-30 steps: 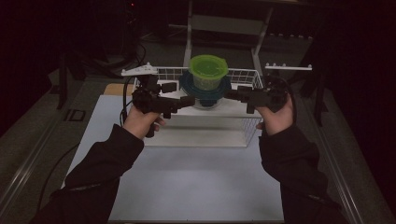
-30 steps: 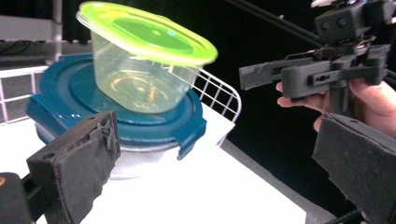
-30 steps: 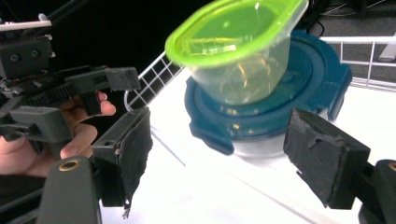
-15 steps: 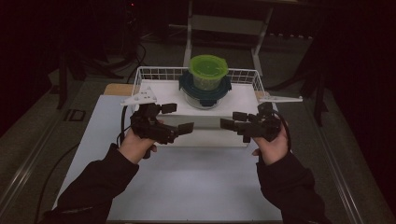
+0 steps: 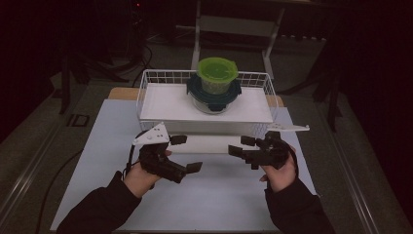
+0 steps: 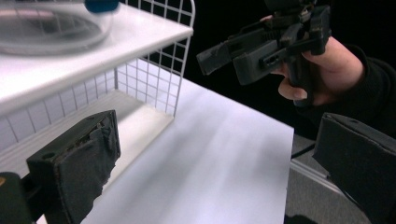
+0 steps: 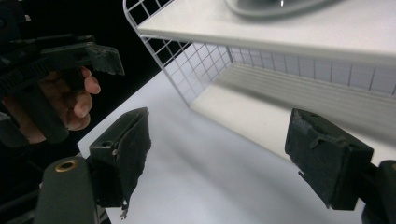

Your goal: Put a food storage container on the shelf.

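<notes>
Both grippers, left (image 5: 187,153) and right (image 5: 241,146), hover empty-jawed before the stacked containers (image 5: 214,85).

Overall light: dim, room beyond the surface (image 5: 204,195) nearly black
Brightest: white surface and rack shelf (image 5: 165,105), mild glare in both gripper views
Shadows: soft, under the shelf
Focus: near tool pads (image 7: 126,149) soft, container (image 6: 51,28) blurred
Edges: high view vignetted dark
</notes>
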A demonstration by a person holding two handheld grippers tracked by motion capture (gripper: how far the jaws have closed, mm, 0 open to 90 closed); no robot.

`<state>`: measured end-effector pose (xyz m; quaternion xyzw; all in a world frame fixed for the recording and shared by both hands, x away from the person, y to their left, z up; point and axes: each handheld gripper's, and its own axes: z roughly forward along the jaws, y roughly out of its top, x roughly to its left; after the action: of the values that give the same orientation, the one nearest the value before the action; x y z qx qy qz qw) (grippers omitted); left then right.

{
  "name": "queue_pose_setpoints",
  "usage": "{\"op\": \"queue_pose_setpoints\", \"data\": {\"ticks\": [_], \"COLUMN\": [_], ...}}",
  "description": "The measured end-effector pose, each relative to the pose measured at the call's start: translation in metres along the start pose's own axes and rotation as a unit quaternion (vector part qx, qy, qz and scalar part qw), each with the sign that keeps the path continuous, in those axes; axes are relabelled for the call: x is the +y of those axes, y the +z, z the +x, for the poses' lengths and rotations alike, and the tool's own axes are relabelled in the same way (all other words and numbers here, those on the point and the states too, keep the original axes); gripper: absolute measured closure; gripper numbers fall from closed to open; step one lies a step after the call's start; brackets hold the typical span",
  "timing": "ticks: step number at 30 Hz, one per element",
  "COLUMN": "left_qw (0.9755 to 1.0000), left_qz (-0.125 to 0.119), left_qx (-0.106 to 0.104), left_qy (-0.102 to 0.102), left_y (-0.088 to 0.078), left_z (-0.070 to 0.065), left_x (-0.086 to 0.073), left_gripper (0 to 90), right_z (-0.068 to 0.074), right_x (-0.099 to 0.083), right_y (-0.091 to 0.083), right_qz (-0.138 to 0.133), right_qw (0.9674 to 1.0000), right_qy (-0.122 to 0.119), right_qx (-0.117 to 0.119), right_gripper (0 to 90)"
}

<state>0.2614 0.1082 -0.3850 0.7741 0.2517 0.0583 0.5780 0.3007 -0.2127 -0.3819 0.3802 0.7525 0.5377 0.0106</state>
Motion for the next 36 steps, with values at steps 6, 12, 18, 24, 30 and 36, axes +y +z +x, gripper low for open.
{"op": "queue_pose_setpoints", "data": {"ticks": [6, 12, 18, 24, 30, 36], "left_qw": [0.9999, 0.9998, 0.9997, 0.9994, 0.9993, 0.9995], "left_qz": [0.007, 0.010, 0.011, 0.021, 0.033, 0.029], "left_qx": [-0.007, -0.006, -0.014, -0.021, -0.019, -0.014], "left_qy": [-0.009, -0.017, -0.019, -0.019, -0.008, -0.002], "left_y": [0.005, 0.007, 0.009, 0.012, 0.015, 0.016], "left_z": [-0.003, -0.003, -0.003, -0.006, -0.012, -0.015], "left_x": [-0.022, -0.040, -0.057, -0.074, -0.088, -0.098], "left_gripper": [0.3, 0.2, 0.3, 0.3, 0.3, 0.3], "right_z": [-0.004, -0.010, -0.017, -0.017, -0.018, -0.021], "right_x": [-0.022, -0.042, -0.062, -0.080, -0.091, -0.104], "right_y": [0.003, 0.008, 0.012, 0.013, 0.011, 0.009], "right_qz": [0.004, 0.008, 0.016, 0.020, 0.022, 0.026], "right_qw": [1.0000, 1.0000, 0.9999, 0.9996, 0.9991, 0.9986], "right_qy": [-0.005, -0.002, 0.001, -0.014, -0.024, -0.030], "right_qx": [0.000, 0.000, -0.002, -0.016, -0.026, -0.034], "right_gripper": [21.7, 21.7, 21.7, 21.7, 20.9, 19.7]}}
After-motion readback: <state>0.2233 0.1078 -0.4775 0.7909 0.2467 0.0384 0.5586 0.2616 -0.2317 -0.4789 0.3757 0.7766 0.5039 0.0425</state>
